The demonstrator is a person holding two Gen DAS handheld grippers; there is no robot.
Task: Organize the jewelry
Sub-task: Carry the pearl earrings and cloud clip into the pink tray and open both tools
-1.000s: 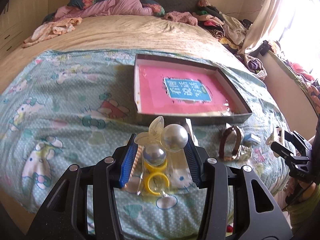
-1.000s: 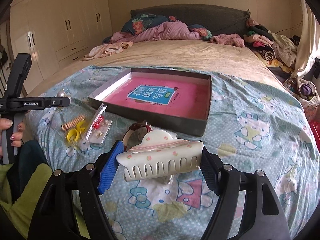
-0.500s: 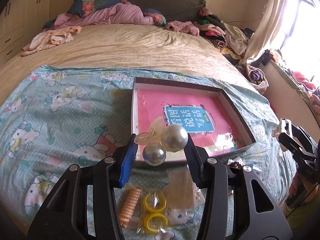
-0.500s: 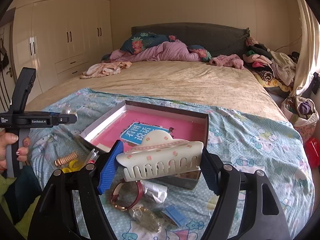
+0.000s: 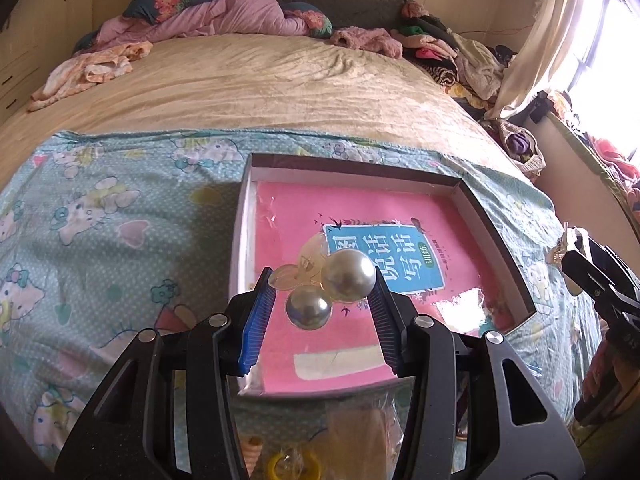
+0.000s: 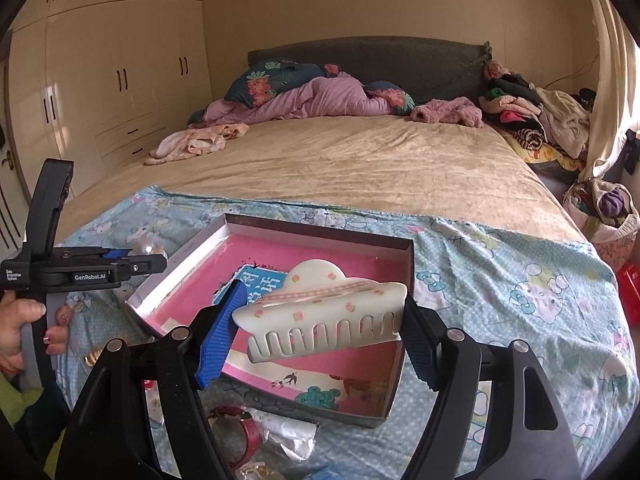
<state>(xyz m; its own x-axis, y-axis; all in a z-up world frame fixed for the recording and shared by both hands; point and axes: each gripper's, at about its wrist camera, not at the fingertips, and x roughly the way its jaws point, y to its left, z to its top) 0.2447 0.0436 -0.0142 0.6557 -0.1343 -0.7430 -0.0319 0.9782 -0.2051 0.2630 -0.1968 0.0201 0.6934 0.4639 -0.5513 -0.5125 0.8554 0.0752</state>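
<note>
My left gripper (image 5: pixel 320 296) is shut on a pearl hair clip (image 5: pixel 347 277) with two shiny balls and clear petals, hanging over the near part of the shallow grey box (image 5: pixel 496 224) with its pink lining. In the right wrist view my right gripper (image 6: pixel 320 320) is shut on a cream claw hair clip (image 6: pixel 324 316) with small flowers, also held above the box (image 6: pixel 406 280). The left gripper (image 6: pixel 132 266) shows at the left of that view, held by a hand (image 6: pixel 20 316). The right gripper (image 5: pixel 596 280) shows at the right edge of the left wrist view.
The box lies on a teal cartoon-print sheet (image 5: pixel 120 220) over a beige bed (image 6: pixel 360 160). Near the front edge lie a red bangle (image 6: pixel 244 428), a yellow ring (image 5: pixel 294 468) and wrapped packets. Clothes pile at the headboard (image 6: pixel 520 116); wardrobes (image 6: pixel 100 80) stand left.
Both grippers have carried their clips forward, away from the loose items at the bed's front edge, and now hang over the box. Neither grip has changed.
</note>
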